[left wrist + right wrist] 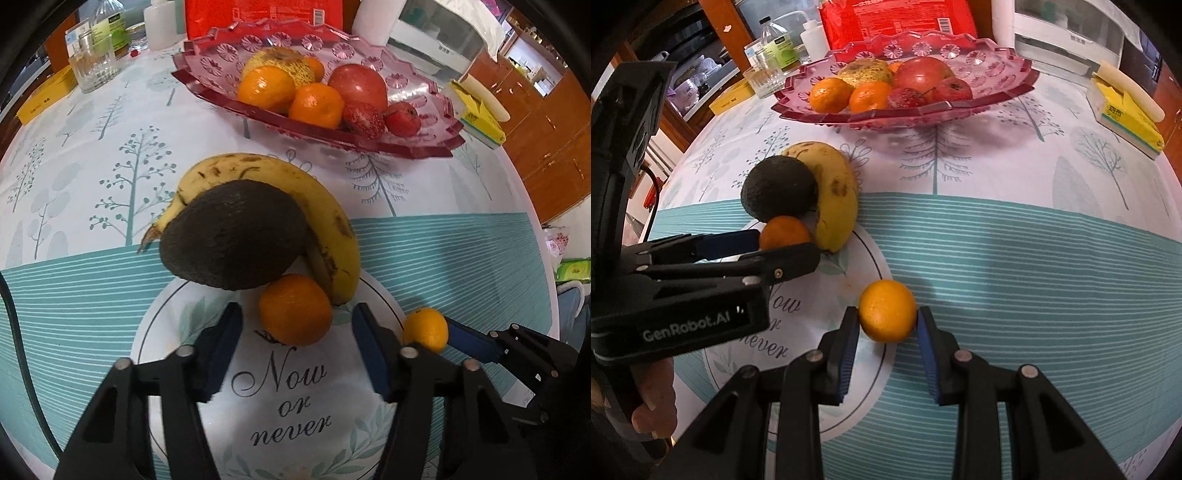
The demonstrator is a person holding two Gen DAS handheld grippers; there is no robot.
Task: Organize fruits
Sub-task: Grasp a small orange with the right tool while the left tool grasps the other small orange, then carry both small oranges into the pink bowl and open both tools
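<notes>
The right tool points steeply down at the worktop, and its two blue pads are closed on a small orange, one pad against each side of the fruit. This orange sits just beside the rim of the white plate, over the striped teal band of the cloth. The left tool also angles steeply down, over the plate's printed centre; its jaws stand apart, with a second orange between the fingertips, and the pads do not press on it. In the right wrist view the left tool appears from the side, its fingers reaching level toward that second orange, and fingers of the person's left hand curl round the tool body at the lower left. Directly behind the second orange lies a dark avocado, touching a spotted yellow banana that curves round it; both rest partly on the far edge of the plate. Farther back stands a pink glass fruit bowl containing oranges, a red apple and smaller red fruits. A yellow box lies near the right edge of the worktop, well apart from the bowl.
</notes>
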